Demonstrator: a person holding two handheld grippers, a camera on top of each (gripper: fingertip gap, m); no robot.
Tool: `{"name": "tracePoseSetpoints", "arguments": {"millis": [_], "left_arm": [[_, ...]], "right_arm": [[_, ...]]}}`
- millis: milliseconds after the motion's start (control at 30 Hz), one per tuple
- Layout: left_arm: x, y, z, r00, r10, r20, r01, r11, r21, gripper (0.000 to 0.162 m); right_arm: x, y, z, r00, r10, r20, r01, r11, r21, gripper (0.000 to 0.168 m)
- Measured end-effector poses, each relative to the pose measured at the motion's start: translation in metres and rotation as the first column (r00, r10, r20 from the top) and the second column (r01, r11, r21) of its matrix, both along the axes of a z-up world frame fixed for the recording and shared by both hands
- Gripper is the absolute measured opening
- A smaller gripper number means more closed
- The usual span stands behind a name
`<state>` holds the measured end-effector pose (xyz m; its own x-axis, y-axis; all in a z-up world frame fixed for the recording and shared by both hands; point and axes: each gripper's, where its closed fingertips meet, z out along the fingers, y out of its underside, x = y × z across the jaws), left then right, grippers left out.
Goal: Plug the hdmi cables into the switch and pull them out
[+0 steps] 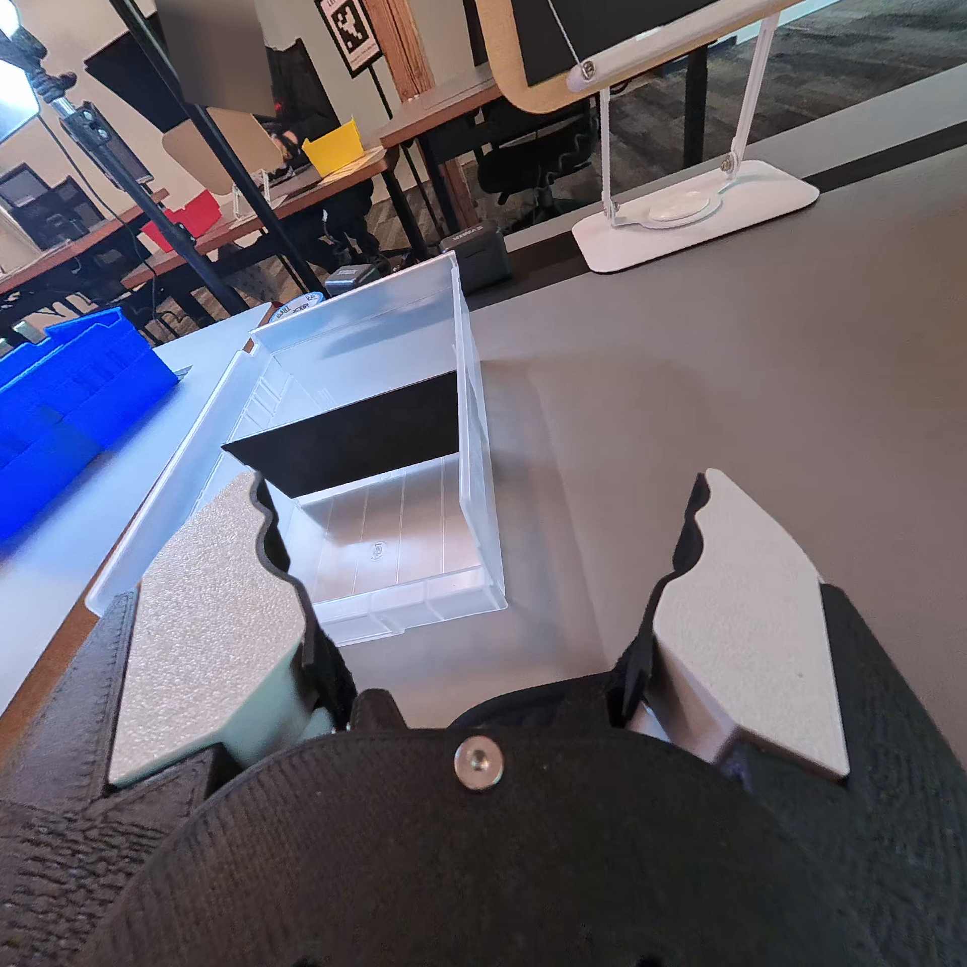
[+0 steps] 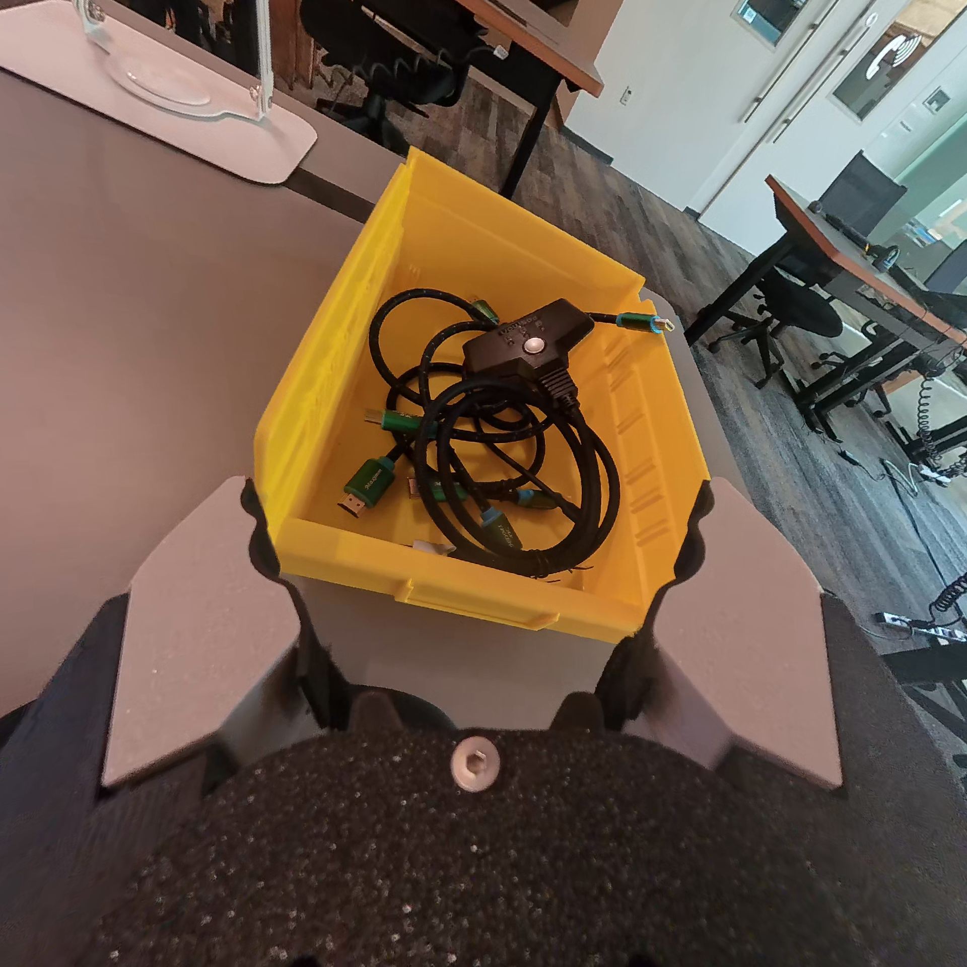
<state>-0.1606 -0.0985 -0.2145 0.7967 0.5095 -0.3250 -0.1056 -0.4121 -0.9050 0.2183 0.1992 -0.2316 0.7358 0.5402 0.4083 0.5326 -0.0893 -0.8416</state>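
In the right wrist view a yellow bin [image 2: 324, 377] stands on the grey table and holds a black HDMI switch [image 2: 528, 340] with a round silver button, lying on a tangle of black braided HDMI cables [image 2: 502, 445] with green plugs [image 2: 363, 484]. One plug [image 2: 641, 322] hangs over the bin's far right rim. My right gripper [image 2: 479, 528] is open and empty, just in front of the bin's near wall. In the left wrist view my left gripper [image 1: 481, 523] is open and empty over the near end of a clear plastic bin [image 1: 471, 418] with a black divider [image 1: 350, 439].
A white stand base [image 1: 696, 220] sits at the back of the grey table [image 1: 732, 392]; it also shows in the right wrist view [image 2: 157, 99]. Blue bins [image 1: 68, 397] stand left of the clear bin. The table's edge runs right of the yellow bin, with floor, desks and chairs beyond.
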Motion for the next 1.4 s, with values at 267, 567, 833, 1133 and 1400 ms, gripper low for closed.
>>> {"name": "tracePoseSetpoints", "arguments": {"millis": [267, 567, 833, 1133, 1400], "left_arm": [[-0.003, -0.007, 0.001, 1.000, -0.007, 0.013, 0.006, 0.999, 0.037, 0.137], [-0.008, 0.005, 0.005, 0.998, -0.067, -0.002, 0.066, 0.981, 0.182, 0.112], [-0.041, 0.019, -0.048, 0.998, 0.015, 0.062, -0.019, 0.999, 0.051, 0.068], [-0.039, 0.019, -0.043, 0.998, -0.015, 0.061, 0.009, 0.995, 0.099, 0.007], [-0.039, 0.019, -0.043, 0.998, -0.016, 0.061, 0.010, 0.995, 0.102, 0.004]], "right_arm": [[-0.002, 0.000, -0.005, 1.000, 0.023, 0.021, -0.022, 1.000, -0.005, 0.148], [-0.039, -0.003, -0.003, 0.972, 0.132, -0.196, -0.129, 0.991, 0.030, 0.137], [-0.051, 0.001, -0.033, 0.993, 0.100, -0.060, -0.097, 0.994, 0.050, 0.084], [-0.073, -0.014, -0.047, 0.973, 0.229, -0.032, -0.229, 0.973, -0.007, 0.016], [-0.071, -0.018, -0.048, 0.968, 0.244, -0.057, -0.247, 0.968, -0.049, 0.015]]}}
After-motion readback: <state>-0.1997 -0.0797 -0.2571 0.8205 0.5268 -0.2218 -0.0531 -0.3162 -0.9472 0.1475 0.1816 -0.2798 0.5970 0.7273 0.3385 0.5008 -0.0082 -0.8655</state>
